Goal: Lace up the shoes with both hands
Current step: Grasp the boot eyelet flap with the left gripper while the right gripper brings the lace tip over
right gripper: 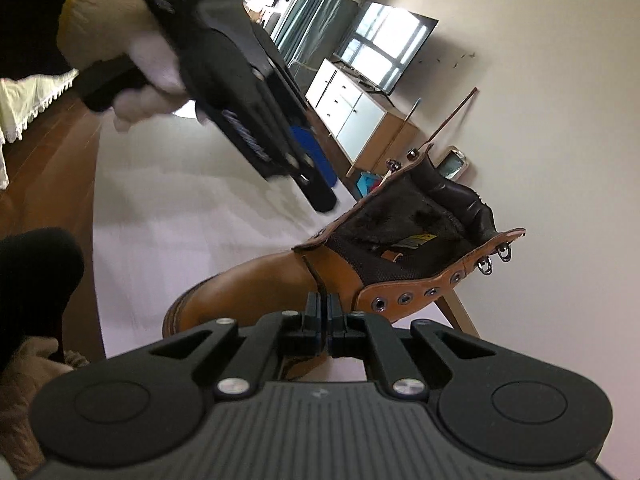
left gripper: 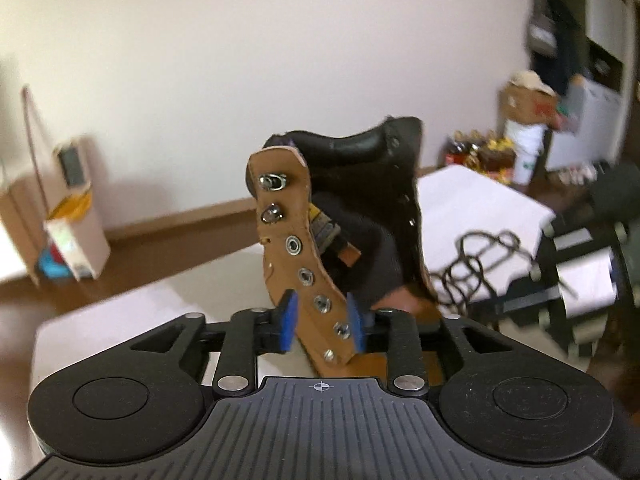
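- White surface (left gripper: 472,200) carries the tan boot (right gripper: 256,276), unlaced, tongue open.
- Dark lace (left gripper: 476,264) lies loose in coils on the surface beside the boot.
- Left gripper (left gripper: 326,322): jaws apart, straddling the boot's eyelet flap (left gripper: 296,248), blue pads not pressing on it.
- Right gripper (right gripper: 325,312): jaws together at the boot's vamp; cannot tell if anything is pinched.
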The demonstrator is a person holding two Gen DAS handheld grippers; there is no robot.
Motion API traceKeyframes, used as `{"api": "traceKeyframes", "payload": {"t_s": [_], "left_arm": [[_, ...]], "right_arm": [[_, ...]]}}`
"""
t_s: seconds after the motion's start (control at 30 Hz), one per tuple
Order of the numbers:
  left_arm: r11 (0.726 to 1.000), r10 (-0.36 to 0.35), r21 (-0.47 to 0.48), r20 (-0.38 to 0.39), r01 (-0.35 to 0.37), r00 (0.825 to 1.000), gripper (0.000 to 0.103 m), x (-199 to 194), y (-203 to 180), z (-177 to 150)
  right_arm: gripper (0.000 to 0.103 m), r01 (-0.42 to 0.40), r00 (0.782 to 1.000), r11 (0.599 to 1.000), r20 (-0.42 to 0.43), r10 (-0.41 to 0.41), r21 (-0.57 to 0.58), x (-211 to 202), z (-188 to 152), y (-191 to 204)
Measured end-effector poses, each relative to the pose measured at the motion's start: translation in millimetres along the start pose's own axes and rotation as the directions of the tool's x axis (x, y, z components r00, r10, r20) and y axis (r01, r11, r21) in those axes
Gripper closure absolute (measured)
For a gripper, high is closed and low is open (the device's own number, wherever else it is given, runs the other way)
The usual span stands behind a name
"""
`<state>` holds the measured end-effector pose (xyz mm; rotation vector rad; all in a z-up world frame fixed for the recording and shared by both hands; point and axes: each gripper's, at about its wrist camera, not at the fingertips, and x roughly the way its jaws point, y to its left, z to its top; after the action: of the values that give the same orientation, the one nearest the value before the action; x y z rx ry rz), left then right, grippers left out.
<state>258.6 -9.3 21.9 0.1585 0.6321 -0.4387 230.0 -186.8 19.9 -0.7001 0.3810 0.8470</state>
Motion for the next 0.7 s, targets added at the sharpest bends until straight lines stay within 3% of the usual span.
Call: {"api": "traceKeyframes", "payload": {"t_s": [0.03, 0.1, 0.27, 0.43, 0.6, 0.7], "left_arm": [[1.0, 0.006, -0.019, -0.009, -0.006, 1.0, 0.055, 2, -1, 2], [0.998, 0.034, -0.047, -0.036, -0.035, 0.999, 0.053, 9, -5, 5], [0.995, 0.078, -0.054, -0.098, -0.084, 0.992, 0.059, 27, -9, 8], [0.998, 0.031, -0.045, -0.127, -0.037, 0.991, 0.074, 24, 2, 9], [0.996, -0.078, -0.052, -0.157, 0.071, 0.984, 0.086, 19, 23, 9], [0.987, -0.137, -0.105, -0.165, 0.121, 0.977, 0.09, 17, 39, 7]], "right_arm": [[0.099, 0.002, 1.0, 1.0, 0.002, -0.002, 0.002, 0, 0, 0], [0.099, 0.007, 1.0, 1.0, 0.003, -0.007, 0.005, 0, 0, -1], [0.099, 0.02, 1.0, 1.0, 0.019, -0.02, 0.016, 0, -1, -3], [0.099, 0.018, 0.999, 1.0, 0.028, -0.018, 0.026, 1, -1, -2], [0.099, 0.05, 0.999, 0.999, 0.022, -0.05, 0.022, 5, 7, -3], [0.099, 0.078, 0.997, 0.997, 0.01, -0.078, -0.004, 12, 14, 0]]}}
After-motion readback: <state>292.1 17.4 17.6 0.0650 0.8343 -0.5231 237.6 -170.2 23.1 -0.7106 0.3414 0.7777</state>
